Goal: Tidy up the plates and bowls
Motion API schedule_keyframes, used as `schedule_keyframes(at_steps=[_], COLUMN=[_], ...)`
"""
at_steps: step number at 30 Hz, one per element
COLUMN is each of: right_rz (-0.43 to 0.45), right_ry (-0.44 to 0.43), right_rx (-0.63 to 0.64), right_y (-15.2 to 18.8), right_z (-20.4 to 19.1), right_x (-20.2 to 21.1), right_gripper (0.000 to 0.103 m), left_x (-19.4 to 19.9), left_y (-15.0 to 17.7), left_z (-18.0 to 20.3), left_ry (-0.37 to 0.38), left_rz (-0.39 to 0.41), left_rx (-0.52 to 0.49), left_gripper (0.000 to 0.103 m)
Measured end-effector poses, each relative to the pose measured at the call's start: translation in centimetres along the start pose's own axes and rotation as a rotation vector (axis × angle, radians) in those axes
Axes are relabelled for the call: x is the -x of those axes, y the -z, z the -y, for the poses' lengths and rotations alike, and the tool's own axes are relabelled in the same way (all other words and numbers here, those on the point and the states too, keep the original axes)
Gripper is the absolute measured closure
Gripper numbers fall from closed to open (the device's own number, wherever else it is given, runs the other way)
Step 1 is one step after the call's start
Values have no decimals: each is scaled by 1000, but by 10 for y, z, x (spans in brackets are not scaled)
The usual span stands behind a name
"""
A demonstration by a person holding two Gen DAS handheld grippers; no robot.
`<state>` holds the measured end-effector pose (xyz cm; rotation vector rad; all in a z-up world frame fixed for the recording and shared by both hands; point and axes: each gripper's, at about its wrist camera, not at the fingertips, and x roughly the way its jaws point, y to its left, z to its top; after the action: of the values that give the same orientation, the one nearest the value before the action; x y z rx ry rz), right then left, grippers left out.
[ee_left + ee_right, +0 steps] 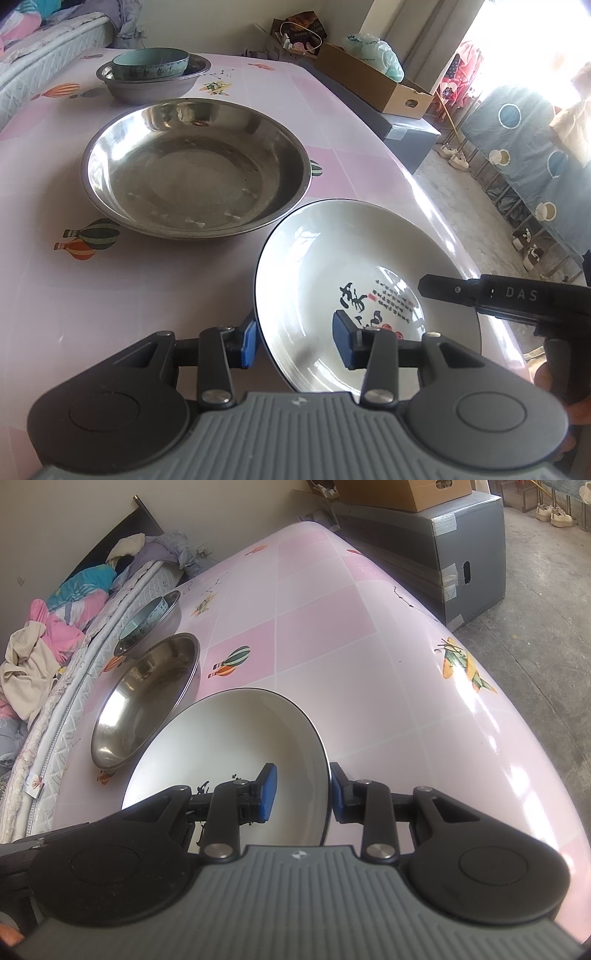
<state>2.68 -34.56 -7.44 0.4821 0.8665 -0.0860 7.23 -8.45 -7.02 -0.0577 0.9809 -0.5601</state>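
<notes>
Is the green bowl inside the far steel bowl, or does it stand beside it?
Inside. The green bowl sits within the rim of the far steel bowl, rising above it.

A: From where does the left wrist view look?

B: From just above the white plate (343, 266), close over its left rim, facing down and across the pink table (155, 277) to the steel dish (195, 166) beyond the plate.

A: And the right wrist view?

B: Equally close, over the white plate (229, 746) at its right rim, also tilted down.

A: What do both views share?

B: The plate, the steel dish (147, 698) beyond it, and the table (369, 664).
</notes>
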Motion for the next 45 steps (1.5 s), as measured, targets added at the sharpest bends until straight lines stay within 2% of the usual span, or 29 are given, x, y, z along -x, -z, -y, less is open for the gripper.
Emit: schedule_keyframes(at_steps=[16,45], right_rz=[8,9], right_ry=[-1,-1], right_rx=[-2,1], right_y=[-2,0], right_z=[2,2], right_x=[1,1], right_gripper=[74,74], left_x=[-6,-4], left_y=[-2,-2], left_z=[6,7], left_ry=[-20,-32], left_rz=[19,6], left_rx=[-31,-26], left_gripper=[52,51])
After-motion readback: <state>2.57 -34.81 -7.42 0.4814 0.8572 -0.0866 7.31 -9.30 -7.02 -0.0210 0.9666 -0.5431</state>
